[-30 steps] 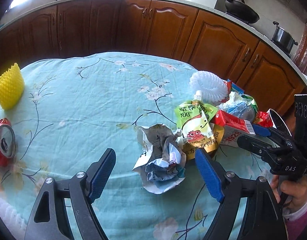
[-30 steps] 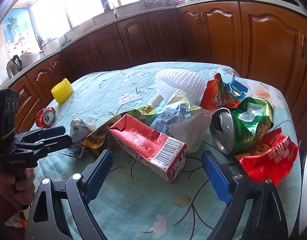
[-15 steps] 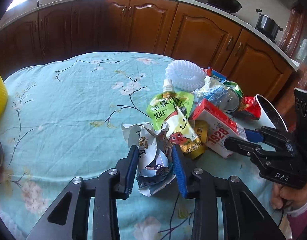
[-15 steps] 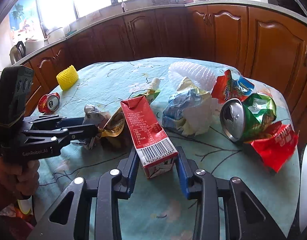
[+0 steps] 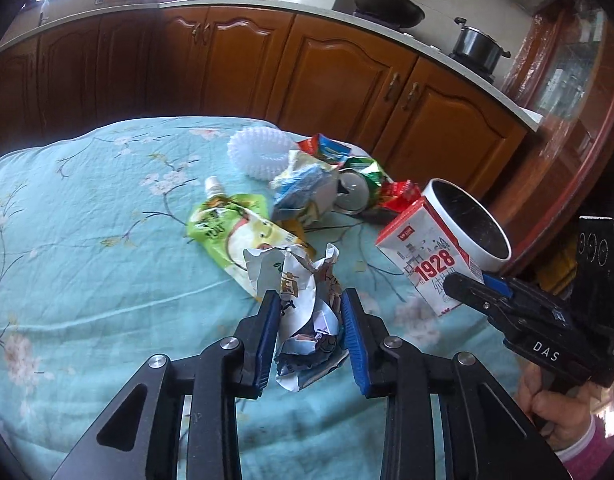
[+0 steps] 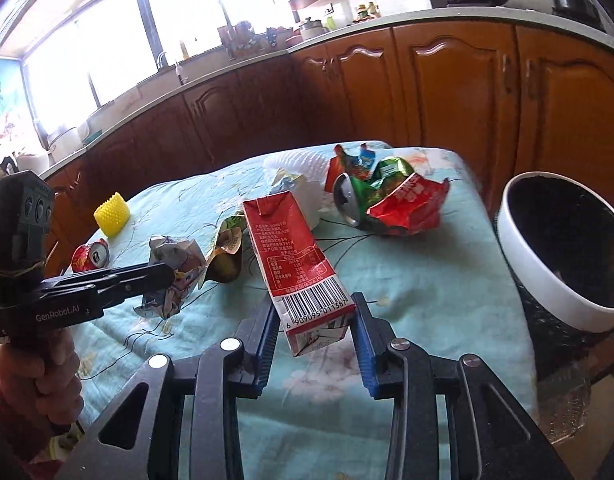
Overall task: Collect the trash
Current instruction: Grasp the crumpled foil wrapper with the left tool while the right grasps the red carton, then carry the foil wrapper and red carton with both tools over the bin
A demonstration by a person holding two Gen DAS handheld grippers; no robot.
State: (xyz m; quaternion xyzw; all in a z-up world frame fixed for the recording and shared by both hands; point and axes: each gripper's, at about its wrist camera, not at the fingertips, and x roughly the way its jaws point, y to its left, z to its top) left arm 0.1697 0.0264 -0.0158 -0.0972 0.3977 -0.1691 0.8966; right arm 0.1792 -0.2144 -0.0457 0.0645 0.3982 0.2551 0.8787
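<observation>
you're in a home kitchen: carved wooden cabinets (image 5: 339, 68) under a pale counter (image 5: 459, 68), a wok (image 5: 387, 4) and steel pot (image 5: 479, 46) on the stove, a sink tap (image 6: 161, 57) beneath bright windows (image 6: 107, 44).

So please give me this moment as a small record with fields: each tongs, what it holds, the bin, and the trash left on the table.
left tongs: shut on crumpled printed paper wrapper
right tongs: shut on red rectangular milk carton, lifted and tilted
bin: white-rimmed black bin beside the table's right edge
left on table: green spouted drink pouch, red snack bag, crushed red can, yellow foam sleeve
</observation>
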